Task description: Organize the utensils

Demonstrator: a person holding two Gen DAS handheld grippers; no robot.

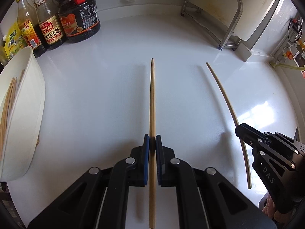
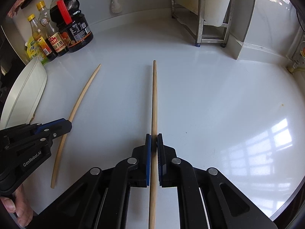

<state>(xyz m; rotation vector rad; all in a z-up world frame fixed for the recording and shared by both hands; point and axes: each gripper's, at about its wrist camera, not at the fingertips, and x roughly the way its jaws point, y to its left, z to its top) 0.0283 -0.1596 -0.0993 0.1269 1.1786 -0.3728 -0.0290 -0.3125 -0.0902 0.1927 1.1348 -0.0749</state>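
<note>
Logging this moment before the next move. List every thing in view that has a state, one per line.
left gripper: shut on a chopstick
left chopstick: clamped between the blue pads
right gripper: shut on a chopstick
right chopstick: clamped between the blue pads
white container: open, tilted in this view, chopsticks inside
large dark sauce jug: upright, its red cap on
yellow-capped bottle: upright, capped

White countertop (image 1: 106,87); bottles (image 1: 49,30); tub (image 1: 24,114)
</note>
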